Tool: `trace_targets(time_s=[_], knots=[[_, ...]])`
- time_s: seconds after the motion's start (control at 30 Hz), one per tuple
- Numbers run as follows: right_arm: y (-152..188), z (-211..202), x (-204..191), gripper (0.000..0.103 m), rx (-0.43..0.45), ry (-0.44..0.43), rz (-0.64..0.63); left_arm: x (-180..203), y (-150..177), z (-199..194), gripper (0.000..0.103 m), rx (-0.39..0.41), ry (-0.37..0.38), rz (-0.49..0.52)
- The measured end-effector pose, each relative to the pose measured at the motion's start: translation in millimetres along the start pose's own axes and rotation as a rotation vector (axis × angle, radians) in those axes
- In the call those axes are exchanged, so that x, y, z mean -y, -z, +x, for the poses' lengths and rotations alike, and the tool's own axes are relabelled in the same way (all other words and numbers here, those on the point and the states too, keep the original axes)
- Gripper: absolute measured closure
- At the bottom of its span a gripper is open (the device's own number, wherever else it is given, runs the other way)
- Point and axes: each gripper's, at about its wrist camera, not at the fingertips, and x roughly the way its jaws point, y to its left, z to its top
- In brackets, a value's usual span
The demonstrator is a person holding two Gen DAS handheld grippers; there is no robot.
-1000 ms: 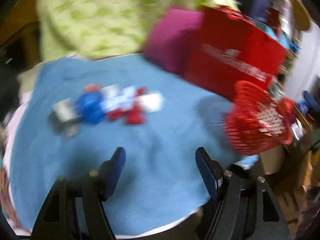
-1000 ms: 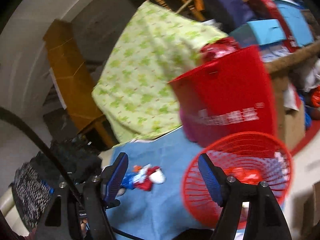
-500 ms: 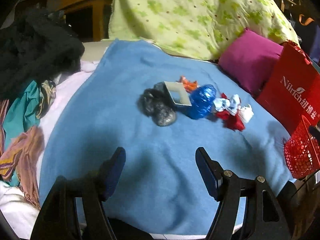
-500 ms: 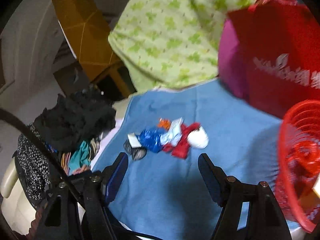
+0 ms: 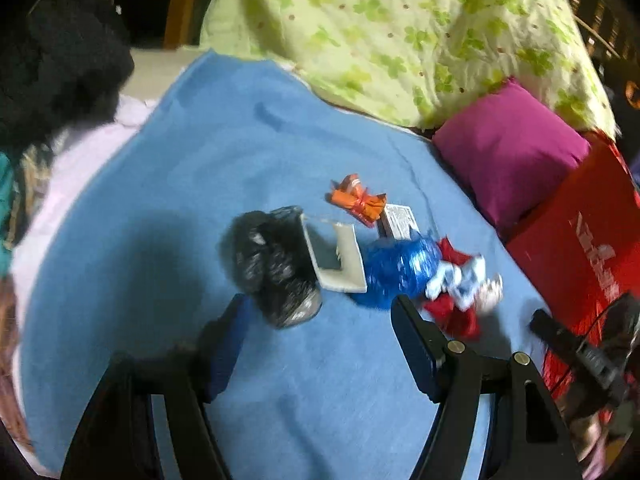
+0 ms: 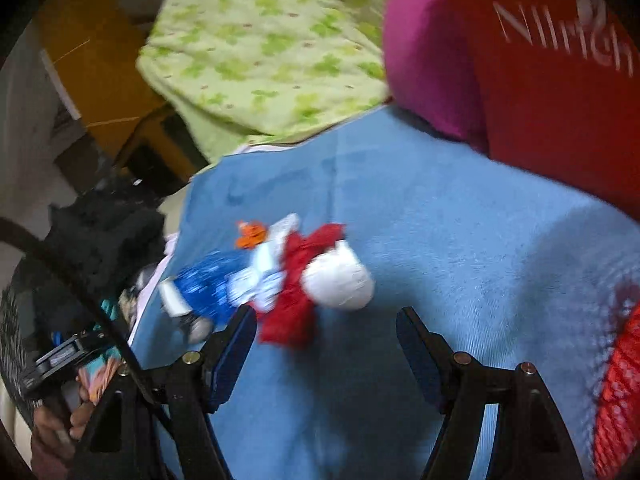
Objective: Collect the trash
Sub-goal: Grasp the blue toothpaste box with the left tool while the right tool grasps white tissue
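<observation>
Left wrist view: the left tongs [image 5: 320, 312] are standing spread and empty over a blue blanket [image 5: 192, 184]. Just beyond them a pile of trash is lying: a black crumpled bag [image 5: 272, 264], a white box [image 5: 336, 260], a blue wrapper [image 5: 400, 272], an orange wrapper [image 5: 356, 200].

Right wrist view: the right tongs [image 6: 326, 326] are likewise standing spread, gripping nothing, with a white wad [image 6: 340, 280] and red wrapper [image 6: 296, 300] lying just ahead. A red basket [image 6: 616, 392] is showing at the right edge.

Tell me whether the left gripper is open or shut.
Open: the left gripper shows a wide gap between its blue pads, nothing between them, short of the black crumpled bag.
</observation>
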Motion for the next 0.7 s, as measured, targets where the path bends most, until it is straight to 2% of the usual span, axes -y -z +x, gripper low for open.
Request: trace_targets(time_s=[0.17,0.3,0.4,0.43,0.53,0.6,0.67,0.7], knots=[[-16.0,32.9,21.1,0.028,0.010,-0.041,0.090,-0.9,-17.8,36.2,0.030,-0.064,0.003,-0.102],[-20.7,54.7,17.7,0.032,-0.034,-0.082,0.074,6.7,-22.2,48.2,0.030,-0.072,-0.003,-0.121],[-17.0,74.1,12.9,0.047,-0.124,-0.086,0.048,12.6,-23.8,58.7,0.030,-0.092,-0.030,-0.117],[-14.4,77.4,12.4,0.056,-0.143,-0.075,0.041,12.9,-25.1,61.6,0.030,-0.097,-0.039,-0.116],[-14.2,71.3,11.8,0.064,-0.127,-0.085,0.031,13.0,-26.9,68.7,0.030,-0.107,-0.077,-0.122],[-15.2,63.1,11.2,0.065,-0.097,-0.092,0.026,11.7,-27.3,71.8,0.043,-0.103,-0.074,-0.131],[-15.3,54.6,11.0,0.066,-0.072,-0.092,0.023,12.0,-26.5,75.8,0.066,-0.118,-0.064,-0.135],[-15.2,51.2,11.4,0.066,-0.066,-0.094,0.024,13.2,-24.7,77.1,0.068,-0.125,-0.059,-0.133]])
